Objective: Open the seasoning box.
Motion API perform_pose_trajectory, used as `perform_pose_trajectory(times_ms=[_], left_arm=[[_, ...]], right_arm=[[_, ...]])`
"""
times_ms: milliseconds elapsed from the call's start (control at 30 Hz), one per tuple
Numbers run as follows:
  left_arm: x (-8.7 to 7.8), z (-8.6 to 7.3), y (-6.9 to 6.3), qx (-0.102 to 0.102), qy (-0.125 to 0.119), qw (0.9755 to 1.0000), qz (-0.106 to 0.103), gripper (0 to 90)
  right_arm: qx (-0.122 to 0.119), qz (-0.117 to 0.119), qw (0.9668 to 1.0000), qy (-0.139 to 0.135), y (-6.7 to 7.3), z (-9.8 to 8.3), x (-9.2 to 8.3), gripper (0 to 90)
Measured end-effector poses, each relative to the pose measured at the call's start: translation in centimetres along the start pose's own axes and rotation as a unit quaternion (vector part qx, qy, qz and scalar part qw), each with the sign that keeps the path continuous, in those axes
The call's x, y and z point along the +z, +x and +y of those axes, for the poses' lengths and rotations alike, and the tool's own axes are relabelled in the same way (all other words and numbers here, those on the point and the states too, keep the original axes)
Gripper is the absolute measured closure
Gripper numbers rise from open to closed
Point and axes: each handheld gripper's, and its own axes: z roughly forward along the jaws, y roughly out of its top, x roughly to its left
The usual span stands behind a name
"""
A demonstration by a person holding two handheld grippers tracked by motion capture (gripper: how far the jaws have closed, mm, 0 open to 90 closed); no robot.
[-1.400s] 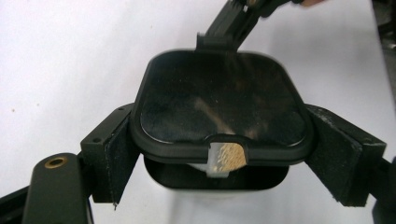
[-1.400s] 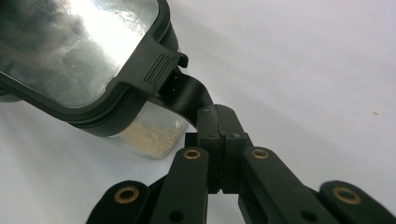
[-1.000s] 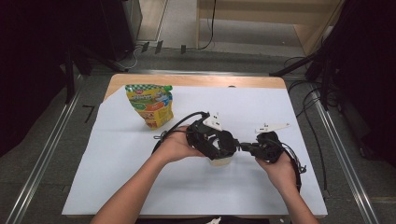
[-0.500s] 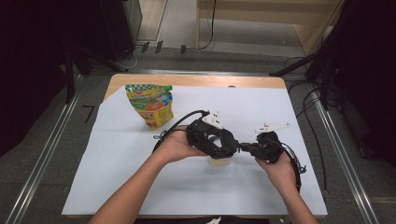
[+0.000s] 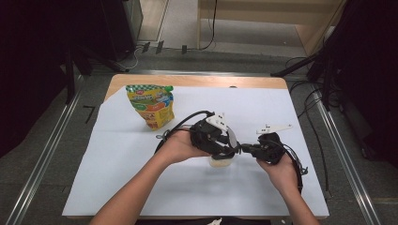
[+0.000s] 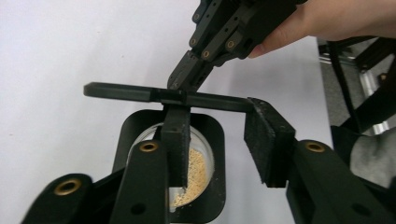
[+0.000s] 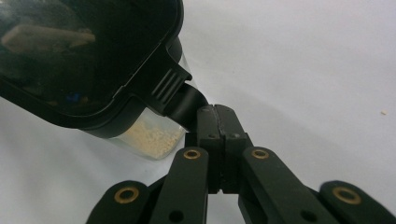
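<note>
My right claw point(image 7: 217, 140) pinches the lid's point(image 7: 88, 60) tab; left claw point(image 6: 224, 144) is apart, straddling the jar point(image 6: 196, 172) mid-table. Risk: lid pops, unheld jar tips, granules point(image 6: 194, 175) spill.

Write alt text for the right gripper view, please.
The right tongs are shut on the tab of a black lid tilted over a clear container holding pale granules, on a white table cover.

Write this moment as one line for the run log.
right gripper: shut on lid tab | left gripper: open, at container | container: clear, tan granules | pouch: upright
</note>
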Motion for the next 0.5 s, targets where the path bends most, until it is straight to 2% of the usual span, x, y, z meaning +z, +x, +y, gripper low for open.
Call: perform_pose_trajectory(times_ms=[33, 133, 333, 500], left_arm=[[-0.1, 0.1, 0.1, -0.006, -0.003, 1.0000, -0.003, 64.2], [-0.2, 0.5, 0.2, -0.004, -0.003, 0.9999, -0.009, 70.6], [0.4, 1.2, -0.2, 0.016, 0.002, 0.9997, -0.020, 72.2], [1.0, 1.6, -0.5, 0.021, 0.003, 0.9996, -0.020, 72.4]], right_arm=[[0.000, 0.000, 1.0000, 0.000, 0.0, 0.0, 0.0, 90.0], [0.002, 0.006, 1.0000, -0.002, 0.1, -0.1, 0.0, 90.0], [-0.002, 0.005, 1.0000, 0.001, 0.3, -0.1, 0.1, 90.0], [0.001, 0.003, 1.0000, 0.002, 0.4, -0.3, 0.0, 90.0]])
